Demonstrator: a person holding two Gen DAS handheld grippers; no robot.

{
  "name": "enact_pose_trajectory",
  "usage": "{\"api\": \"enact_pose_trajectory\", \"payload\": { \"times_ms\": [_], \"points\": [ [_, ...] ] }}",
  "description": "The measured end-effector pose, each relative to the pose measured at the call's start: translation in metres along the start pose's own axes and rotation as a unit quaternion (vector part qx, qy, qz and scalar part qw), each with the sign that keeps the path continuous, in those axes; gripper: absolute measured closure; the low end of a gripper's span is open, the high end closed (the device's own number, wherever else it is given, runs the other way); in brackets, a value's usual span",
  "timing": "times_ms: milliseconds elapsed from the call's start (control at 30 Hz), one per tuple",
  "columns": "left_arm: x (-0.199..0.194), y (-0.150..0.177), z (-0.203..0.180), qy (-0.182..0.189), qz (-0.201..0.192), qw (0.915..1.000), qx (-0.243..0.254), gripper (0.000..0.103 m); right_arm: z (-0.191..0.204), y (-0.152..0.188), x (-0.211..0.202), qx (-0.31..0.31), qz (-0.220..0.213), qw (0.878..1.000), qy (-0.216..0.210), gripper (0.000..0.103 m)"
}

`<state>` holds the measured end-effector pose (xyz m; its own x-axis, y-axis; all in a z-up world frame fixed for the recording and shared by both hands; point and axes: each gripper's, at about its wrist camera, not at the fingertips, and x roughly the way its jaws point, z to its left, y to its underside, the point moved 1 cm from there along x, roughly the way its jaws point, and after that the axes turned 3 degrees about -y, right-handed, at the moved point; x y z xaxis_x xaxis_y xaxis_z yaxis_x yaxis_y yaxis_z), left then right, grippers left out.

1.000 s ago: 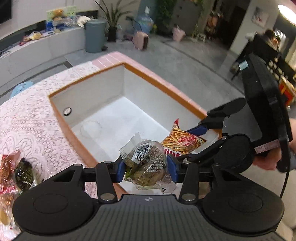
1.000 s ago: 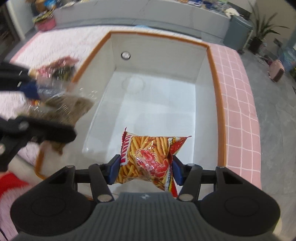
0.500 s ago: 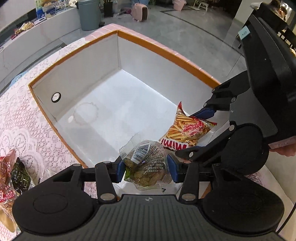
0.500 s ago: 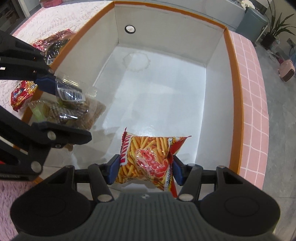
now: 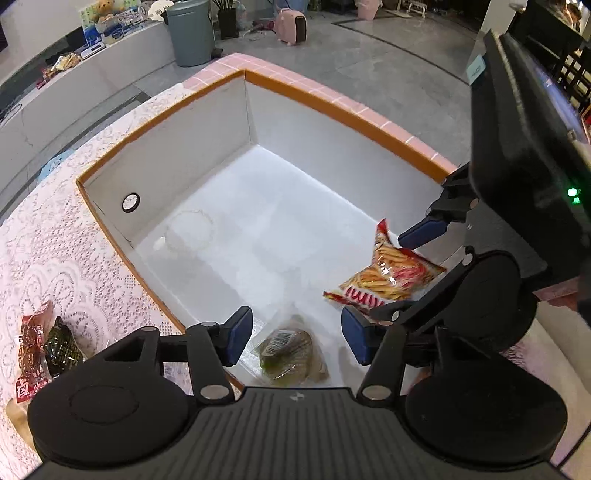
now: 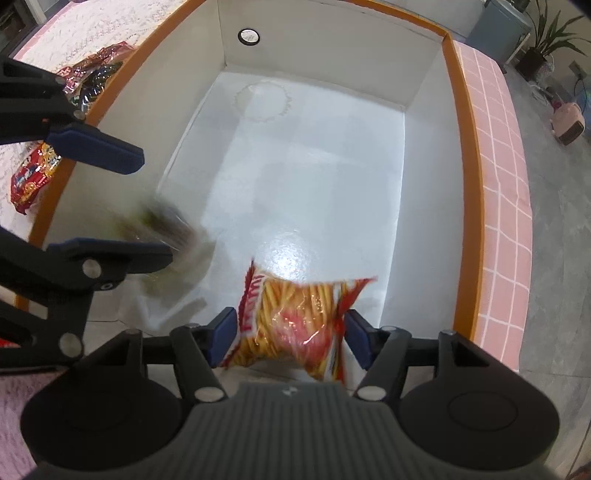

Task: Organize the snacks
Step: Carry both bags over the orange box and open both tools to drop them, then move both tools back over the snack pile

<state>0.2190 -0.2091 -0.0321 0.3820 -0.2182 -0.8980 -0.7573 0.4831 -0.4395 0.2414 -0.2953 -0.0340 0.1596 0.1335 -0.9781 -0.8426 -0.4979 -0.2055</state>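
Observation:
A white box with an orange rim [image 5: 332,99] [image 6: 465,147] lies below both grippers. My left gripper [image 5: 297,339] [image 6: 118,199] is open over its near corner and its jaws are still opening, with nothing pressed between them. The clear packet of green snacks [image 5: 290,350] is free below it, blurred in the right wrist view [image 6: 170,229], at the box floor. My right gripper [image 6: 291,334] [image 5: 406,269] has its jaws opening too. The red bag of stick snacks [image 6: 295,325] [image 5: 388,280] hangs blurred between the pads, which no longer squeeze it.
More snack packets lie on the lace tablecloth left of the box: red ones [image 5: 33,350] [image 6: 29,177] and a dark green one [image 5: 61,350]. A round hole [image 5: 130,202] is in the box wall. Beyond are a pink tiled edge [image 6: 498,184], a grey bin [image 5: 190,33] and a pink heater [image 5: 291,26].
Both grippers sank toward the box and tipped further down. Both sets of jaws widened: the green packet dropped out of the left gripper to the box floor, and the red bag came loose in the right.

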Motion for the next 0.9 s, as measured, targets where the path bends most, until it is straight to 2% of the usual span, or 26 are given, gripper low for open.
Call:
{"api": "enact_pose_trajectory", "payload": {
  "times_ms": [100,167,300,400,567,900],
  "points": [
    [-0.012,0.001,0.000,-0.001,-0.015,0.9999,0.001,0.034,0.001,-0.003,-0.003,0.000,-0.001,1.000,0.004,0.036],
    [-0.021,0.002,0.001,0.003,-0.026,0.9997,-0.002,0.034,0.003,-0.004,-0.009,0.000,-0.007,1.000,0.012,0.027],
    [-0.037,0.008,0.003,0.008,-0.043,0.9990,-0.010,0.032,0.008,-0.003,-0.019,-0.003,-0.018,1.000,0.018,0.024],
    [-0.050,0.014,0.005,0.006,-0.053,0.9982,-0.026,0.031,0.014,-0.002,-0.027,-0.003,-0.024,0.999,0.028,0.016],
    [-0.072,0.028,0.016,-0.002,-0.075,0.9958,-0.052,0.031,0.024,0.003,-0.044,0.017,-0.058,0.997,0.040,0.016],
    [-0.111,0.064,0.041,-0.029,-0.110,0.9902,-0.081,0.030,0.066,0.008,-0.067,0.041,-0.125,0.991,0.005,0.015]
  ]
}}
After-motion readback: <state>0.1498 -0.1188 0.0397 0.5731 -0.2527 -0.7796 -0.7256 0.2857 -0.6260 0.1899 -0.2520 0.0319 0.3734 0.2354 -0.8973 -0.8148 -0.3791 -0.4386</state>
